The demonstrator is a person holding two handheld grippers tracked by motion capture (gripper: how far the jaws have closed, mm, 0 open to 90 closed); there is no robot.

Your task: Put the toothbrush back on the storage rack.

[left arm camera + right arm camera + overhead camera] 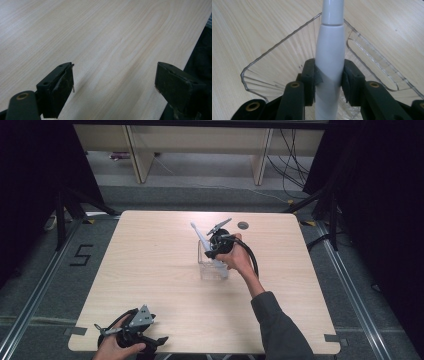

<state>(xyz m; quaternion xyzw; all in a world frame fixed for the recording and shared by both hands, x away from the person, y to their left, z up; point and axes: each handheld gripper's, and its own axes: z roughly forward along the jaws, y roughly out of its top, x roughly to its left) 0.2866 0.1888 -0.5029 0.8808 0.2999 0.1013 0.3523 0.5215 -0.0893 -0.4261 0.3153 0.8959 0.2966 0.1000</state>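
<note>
Item: one white plastic electric toothbrush [329, 65], with a smooth rounded handle that tapers to a narrower neck across a seam. In the high view the toothbrush [200, 236] is seen tilted, its thin head end pointing up and to the far left, its lower end inside the holder at the middle of the table, slightly right of centre.

Holder: one clear plastic rectangular container [274, 67], ribbed on its walls, with a slotted side. It stands on the tabletop [150, 270], and the handle is seen passing down into it.

Grippers: two are counted. The right gripper [328, 80] is clamped on the toothbrush handle, both black pads pressed against its sides, above the container's rim. The left gripper [113, 82] is held at the near left edge of the light wooden table [112, 37], its jaws spread wide with nothing between them.

Hard to make out: the bristles are too small to be told in the high view; the head is cut off at the top of the right gripper view. The bottom of the handle is hidden behind the right gripper's jaws. One small dark round spot [243, 225] lies at the far side of the table, and what it is cannot be told.
</note>
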